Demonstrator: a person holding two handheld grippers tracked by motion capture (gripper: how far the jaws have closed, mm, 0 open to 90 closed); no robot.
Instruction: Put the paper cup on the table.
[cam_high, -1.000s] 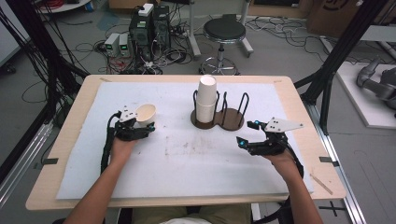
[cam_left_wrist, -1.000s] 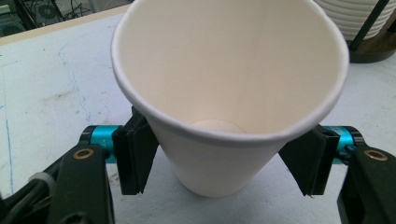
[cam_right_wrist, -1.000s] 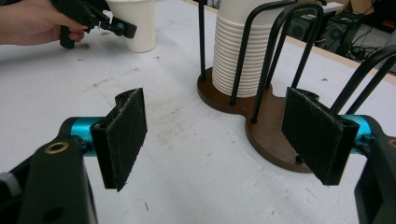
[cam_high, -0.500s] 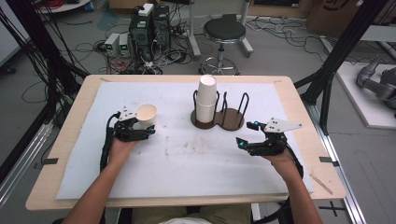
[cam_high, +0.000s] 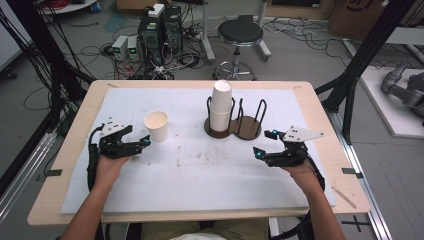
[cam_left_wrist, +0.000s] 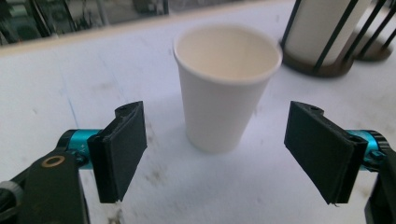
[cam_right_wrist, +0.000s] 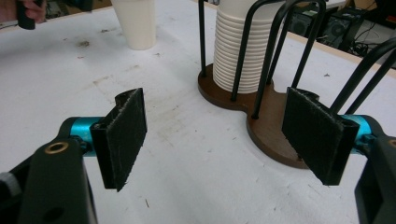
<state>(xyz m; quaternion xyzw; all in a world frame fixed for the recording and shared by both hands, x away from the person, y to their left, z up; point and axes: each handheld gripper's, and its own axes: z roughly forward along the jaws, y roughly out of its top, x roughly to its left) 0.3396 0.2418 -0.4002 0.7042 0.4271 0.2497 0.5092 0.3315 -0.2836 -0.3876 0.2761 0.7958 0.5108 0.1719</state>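
Both grippers' fingers released; left gripper (cam_left_wrist: 215, 154) view shows cup (cam_left_wrist: 227, 88) free, probably untouched.

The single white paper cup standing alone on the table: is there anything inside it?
The single white paper cup shows a bare cream inner wall with nothing in it, as far down as the left gripper view reaches; its rim hides the very bottom.

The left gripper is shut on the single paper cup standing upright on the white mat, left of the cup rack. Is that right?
Not quite. The left gripper is open: in the left gripper view its fingers stand clear of the paper cup, which stands upright on the white mat, left of the cup rack.
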